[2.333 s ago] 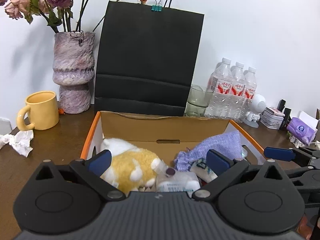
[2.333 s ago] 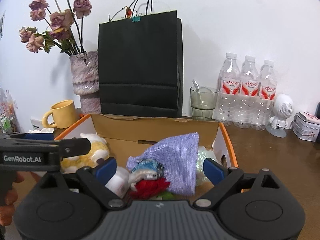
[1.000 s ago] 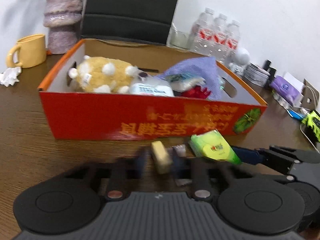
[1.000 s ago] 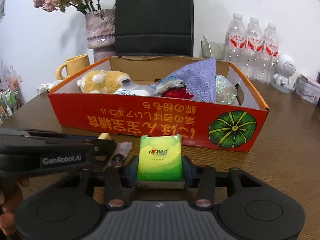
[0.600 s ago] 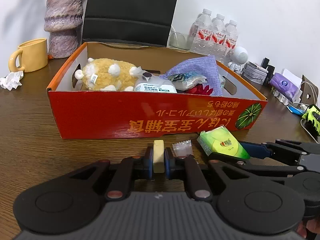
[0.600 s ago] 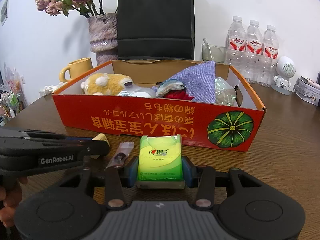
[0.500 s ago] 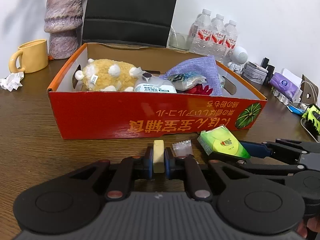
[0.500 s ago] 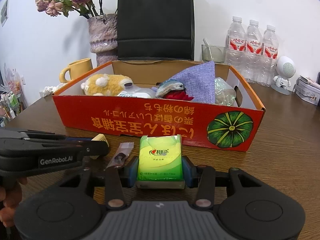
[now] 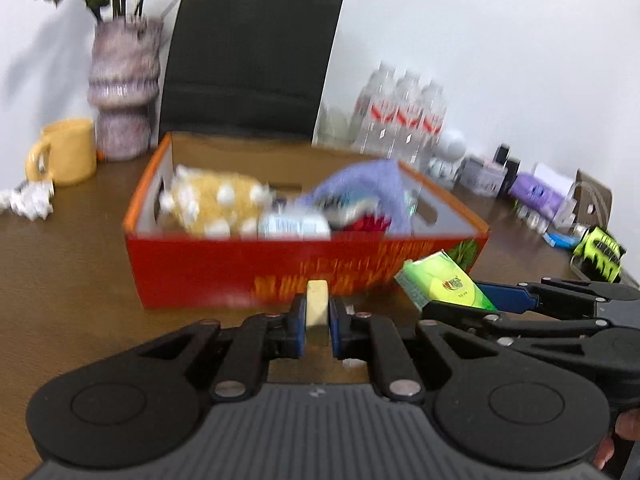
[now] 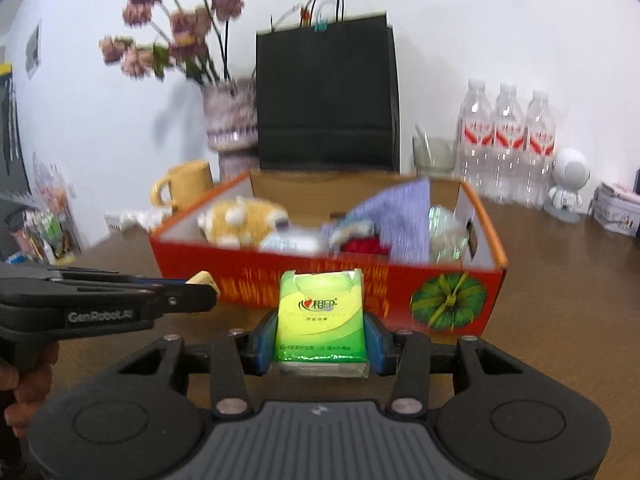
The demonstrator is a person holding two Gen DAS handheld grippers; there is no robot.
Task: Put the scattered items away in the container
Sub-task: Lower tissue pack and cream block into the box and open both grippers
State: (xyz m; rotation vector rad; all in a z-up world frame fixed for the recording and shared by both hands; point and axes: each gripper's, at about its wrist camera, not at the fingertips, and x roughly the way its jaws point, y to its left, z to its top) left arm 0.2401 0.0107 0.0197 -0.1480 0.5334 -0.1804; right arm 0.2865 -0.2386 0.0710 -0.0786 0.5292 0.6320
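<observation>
My left gripper is shut on a small pale yellow eraser, held above the table before the red cardboard box. My right gripper is shut on a green tissue pack, also raised before the box. The pack shows in the left wrist view, and the left gripper with the eraser in the right wrist view. The box holds a yellow plush toy, a purple cloth and other items.
Behind the box stand a black paper bag, a vase of dried flowers, a yellow mug, water bottles and a glass. Crumpled paper lies left; small items lie right.
Both grippers have lifted their loads off the table and risen toward the box. The small wrapped candy on the table has dropped out of clear view.
</observation>
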